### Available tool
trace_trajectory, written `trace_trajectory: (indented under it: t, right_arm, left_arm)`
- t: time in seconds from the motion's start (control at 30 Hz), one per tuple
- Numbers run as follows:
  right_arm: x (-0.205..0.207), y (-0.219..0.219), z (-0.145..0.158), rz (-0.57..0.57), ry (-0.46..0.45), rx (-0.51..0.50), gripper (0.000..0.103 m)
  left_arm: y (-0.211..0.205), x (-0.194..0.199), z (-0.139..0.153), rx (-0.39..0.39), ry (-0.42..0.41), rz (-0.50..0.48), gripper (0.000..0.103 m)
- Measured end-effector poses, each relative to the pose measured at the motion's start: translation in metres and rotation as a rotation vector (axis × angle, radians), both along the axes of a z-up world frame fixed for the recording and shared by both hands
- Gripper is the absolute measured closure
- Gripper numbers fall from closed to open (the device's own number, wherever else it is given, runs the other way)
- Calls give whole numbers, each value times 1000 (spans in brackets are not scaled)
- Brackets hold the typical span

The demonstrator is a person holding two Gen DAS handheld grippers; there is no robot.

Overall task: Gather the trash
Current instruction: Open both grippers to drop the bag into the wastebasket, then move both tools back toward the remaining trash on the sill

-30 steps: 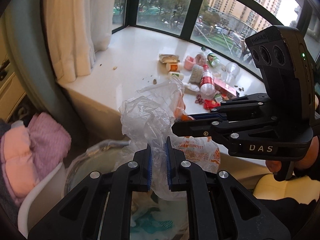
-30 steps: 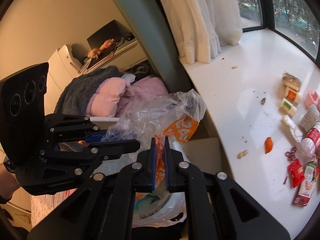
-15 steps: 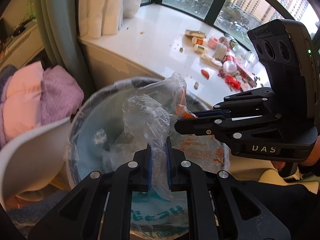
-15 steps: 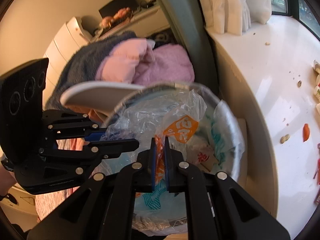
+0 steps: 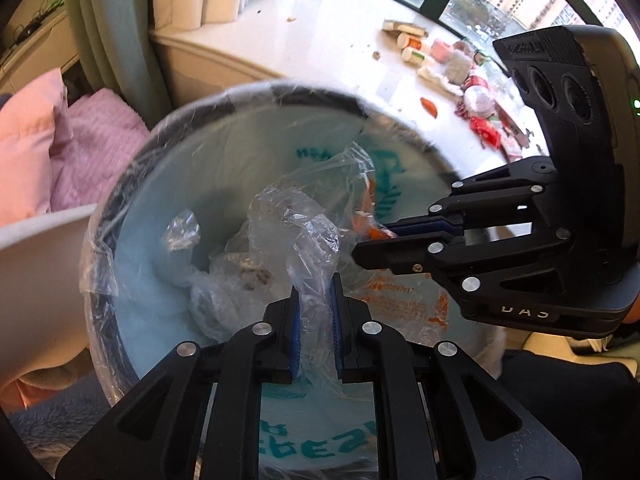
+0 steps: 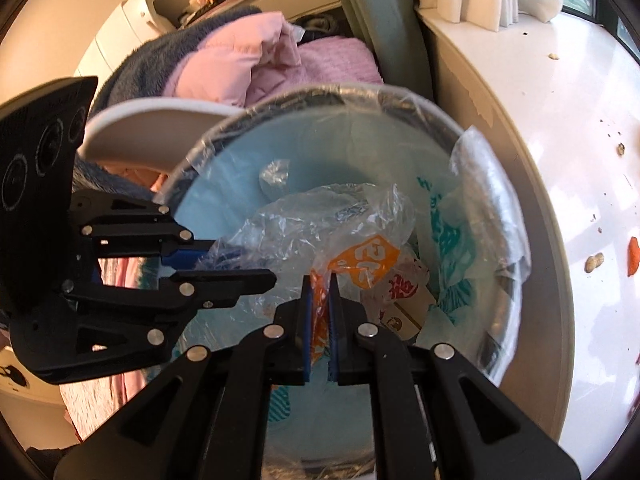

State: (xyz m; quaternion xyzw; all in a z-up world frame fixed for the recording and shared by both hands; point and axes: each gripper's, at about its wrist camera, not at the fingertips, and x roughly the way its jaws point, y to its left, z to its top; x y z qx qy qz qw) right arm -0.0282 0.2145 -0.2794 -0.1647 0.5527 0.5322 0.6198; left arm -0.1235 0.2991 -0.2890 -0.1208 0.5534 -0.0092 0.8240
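Note:
A crumpled clear plastic bag (image 5: pixel 304 232) with orange print hangs over the open trash bin (image 5: pixel 256 92), which has a pale blue liner. My left gripper (image 5: pixel 315 300) is shut on the bag's clear end. My right gripper (image 6: pixel 320 300) is shut on its orange-printed end (image 6: pixel 362 262). Both grippers face each other above the bin mouth (image 6: pixel 400 92). More crumpled bags and wrappers lie at the bin's bottom (image 5: pixel 224 276).
The white windowsill (image 5: pixel 320 48) behind the bin carries several pieces of litter: small bottles, wrappers (image 5: pixel 486 132) and an orange scrap (image 6: pixel 633 256). Pink and purple bedding (image 6: pixel 256 68) and a white chair edge (image 6: pixel 160 116) lie left of the bin. Curtains hang at the back.
Both grippers moved with the bag from beside the windowsill to over the bin and tilted down toward its inside. The bag now hangs in the bin mouth.

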Motion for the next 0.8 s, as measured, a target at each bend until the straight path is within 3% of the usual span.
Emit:
trace_trajectory:
  t: [0.27,0.37,0.4,0.47,0.6,0.7,0.8]
  right_arm:
    - [-9,15,-13,69,-40,-28,94]
    - [-9,14,-11,77,-47,-23,93]
    - [-8,13,-8,74,-37,-7,89]
    - [-7,9,-1,68,-42,18,57]
    - [-8,5,11,69,-58,43,45]
    - [-4,0,22,45,-68,64,29]
    - [1,-7,33,12,-86,92,15]
  left_arm:
    - [4,-5,-10,7,19,-9,93]
    - [3,-11,-6,18,4,-26,78]
    - [3,-13,-3,24,-1,-30,68]
    - [3,-16,1,36,-10,-31,56]
    - [6,-22,9,56,-19,-26,38]
    - [9,-22,14,61,-25,-8,22]
    - [10,-22,22,67,-45,4,14]
